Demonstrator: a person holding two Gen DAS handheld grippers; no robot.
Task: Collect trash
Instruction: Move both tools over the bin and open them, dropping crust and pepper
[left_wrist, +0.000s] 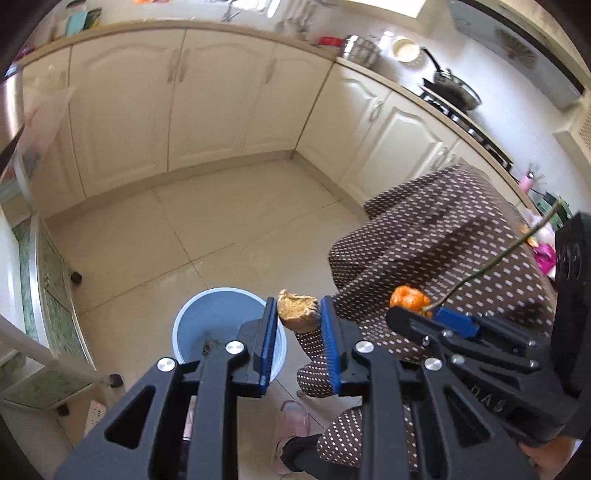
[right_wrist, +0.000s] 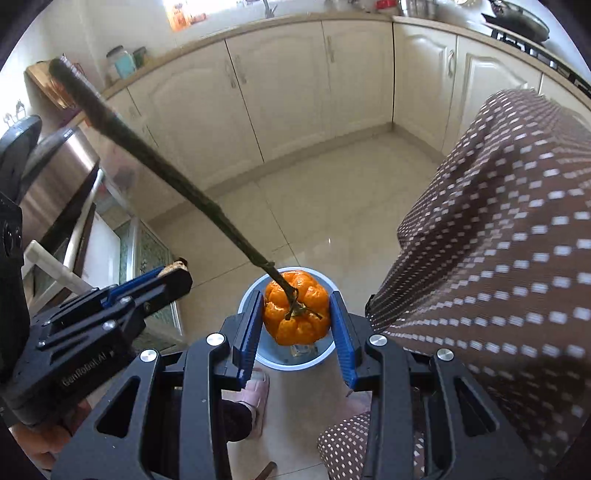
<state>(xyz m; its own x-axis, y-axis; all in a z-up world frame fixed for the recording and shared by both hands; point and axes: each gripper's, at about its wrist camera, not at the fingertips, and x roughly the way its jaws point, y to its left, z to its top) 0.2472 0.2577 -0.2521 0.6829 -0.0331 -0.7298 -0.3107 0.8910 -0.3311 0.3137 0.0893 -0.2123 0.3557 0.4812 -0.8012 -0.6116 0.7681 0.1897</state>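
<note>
A light-blue waste bin (left_wrist: 201, 317) stands on the tiled floor below both grippers. My left gripper (left_wrist: 298, 307) is shut on a brown chunk of bread (left_wrist: 297, 314), held just right of the bin's rim. My right gripper (right_wrist: 295, 306) is shut on a small orange pumpkin (right_wrist: 295, 321) with a long dark twig stem (right_wrist: 166, 170), hanging directly over the bin (right_wrist: 275, 363). Some scraps lie at the bin's bottom. In the left wrist view the right gripper (left_wrist: 417, 314) and pumpkin (left_wrist: 406, 300) show at the right. In the right wrist view the left gripper (right_wrist: 173, 275) is at the left.
A person's leg in brown dotted trousers (left_wrist: 436, 251) stands close on the right of the bin, with pink slippers (right_wrist: 255, 391) beside it. Cream cabinets (left_wrist: 221, 99) line the far walls. A white step stool (left_wrist: 55, 354) and an oven front (right_wrist: 62, 192) are on the left.
</note>
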